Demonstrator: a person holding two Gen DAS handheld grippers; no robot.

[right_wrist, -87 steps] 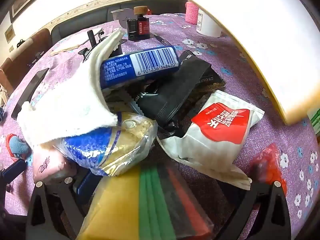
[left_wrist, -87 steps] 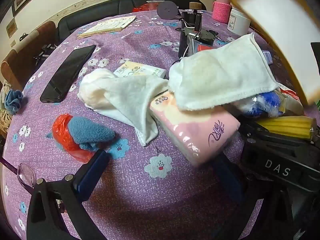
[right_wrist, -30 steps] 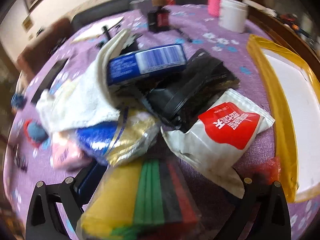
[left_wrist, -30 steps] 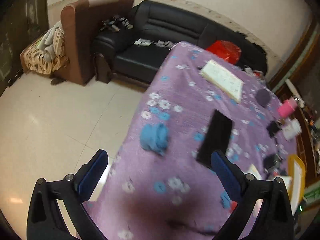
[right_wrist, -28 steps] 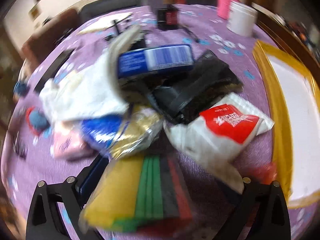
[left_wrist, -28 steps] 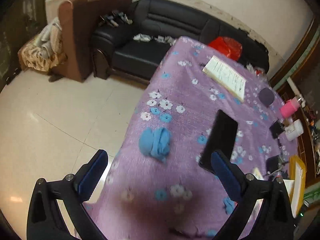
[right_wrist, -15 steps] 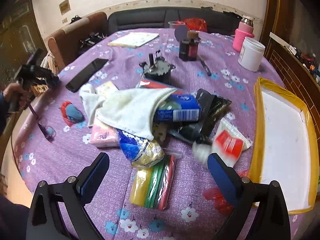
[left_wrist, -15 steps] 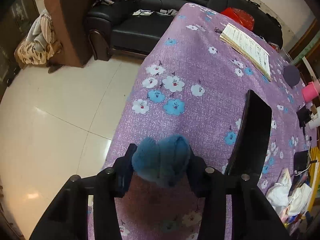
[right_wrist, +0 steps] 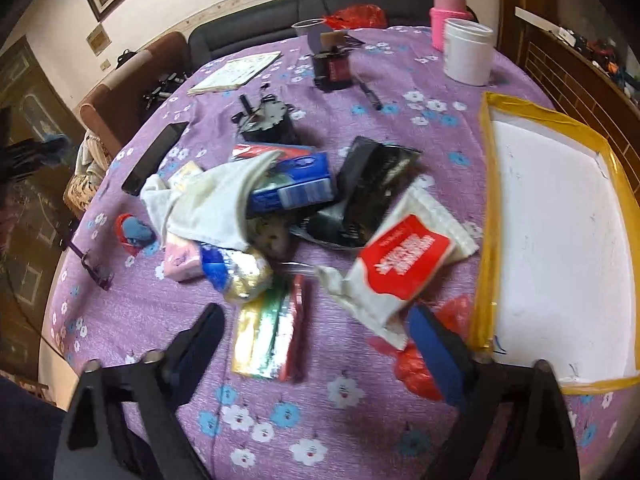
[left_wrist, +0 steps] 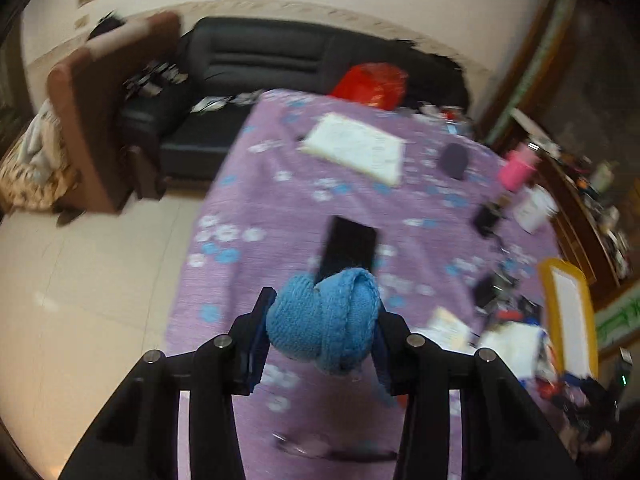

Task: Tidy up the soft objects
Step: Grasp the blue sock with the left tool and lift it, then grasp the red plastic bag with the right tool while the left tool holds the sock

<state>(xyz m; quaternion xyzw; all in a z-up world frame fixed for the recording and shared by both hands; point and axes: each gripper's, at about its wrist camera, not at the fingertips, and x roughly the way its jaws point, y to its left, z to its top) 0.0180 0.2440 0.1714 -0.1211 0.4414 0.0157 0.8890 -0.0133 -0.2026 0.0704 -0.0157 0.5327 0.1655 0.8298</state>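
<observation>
My left gripper (left_wrist: 320, 320) is shut on a blue knitted bundle (left_wrist: 322, 330) and holds it above the purple flowered tablecloth (left_wrist: 280, 184). In the right wrist view that gripper and bundle (right_wrist: 56, 143) show small at the far left. My right gripper (right_wrist: 316, 344) hovers over the pile with its jaws closing and nothing pressed between them. Under the gap lies a yellow, green and red sponge pack (right_wrist: 266, 332). A white towel (right_wrist: 208, 200), a pink tissue pack (right_wrist: 182, 258) and a white pouch with a red label (right_wrist: 400, 268) lie in the pile.
A yellow-rimmed white tray (right_wrist: 486, 216) sits at the right. A black phone (right_wrist: 154, 158), a blue box (right_wrist: 292, 188), a black pouch (right_wrist: 372, 192), a white jar (right_wrist: 466, 56), a red bag holding blue cloth (right_wrist: 134, 230) and glasses (right_wrist: 92, 268) lie around. The floor drops away left of the table.
The left gripper closed on the blue bundle at the table's edge and lifted it. The right gripper rose away from the pile, and its jaws have narrowed.
</observation>
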